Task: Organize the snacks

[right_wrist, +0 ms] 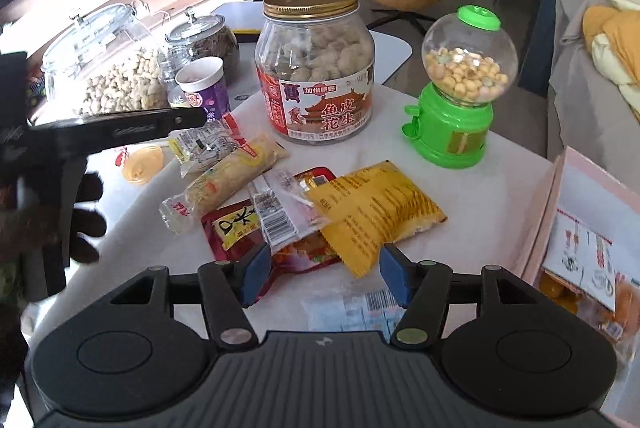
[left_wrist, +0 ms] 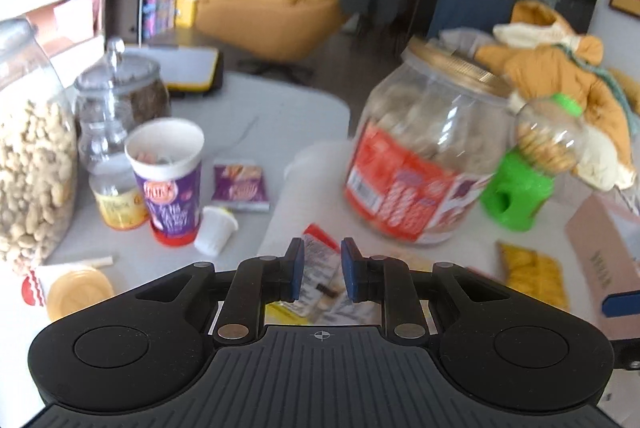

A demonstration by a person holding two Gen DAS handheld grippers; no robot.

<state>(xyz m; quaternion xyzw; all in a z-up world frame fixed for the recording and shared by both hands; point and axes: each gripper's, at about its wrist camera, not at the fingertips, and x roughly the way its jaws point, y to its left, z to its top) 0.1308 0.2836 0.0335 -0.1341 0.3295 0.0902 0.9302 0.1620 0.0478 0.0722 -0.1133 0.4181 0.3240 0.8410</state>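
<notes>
**Two grippers over a heap of snack packets, one reaching for a clear wrapper**

Several sealed snack packets lie loose on a white table (right_wrist: 500,184), and the sorting looks barely begun.

At the far left stands a big clear jar of pale peanuts (right_wrist: 116,76), smooth and rounded, with a smaller glass jar (right_wrist: 204,40) of dark contents behind it. Next comes a purple paper cup (right_wrist: 206,88), open at the top.

The left gripper (left_wrist: 322,268) hovers low over a crinkly clear packet (left_wrist: 320,268) printed with black text. Its blue pads are close together with the packet between them, but motion blur hides whether they actually pinch it; I cannot tell. In the right wrist view the same gripper (right_wrist: 188,120) shows only as a dark bar above that clear packet (right_wrist: 204,144).

Moving right, a long soft roll (right_wrist: 228,180) in transparent wrap lies aslant, then a glossy red pouch (right_wrist: 248,228), then a flat yellow packet (right_wrist: 380,212) with a serrated edge. The right gripper (right_wrist: 322,274) is spread wide just short of these, holding nothing.

Behind them stands a squat plastic peanut jar (right_wrist: 316,68) with a gold screw lid, and a green candy dispenser (right_wrist: 456,88) with a clear globe.

At the far right sits an open pink box (right_wrist: 560,180) already holding packets, probably the destination. The next move likely calls for a firm pinch on slippery film, then a carry across to the box.
</notes>
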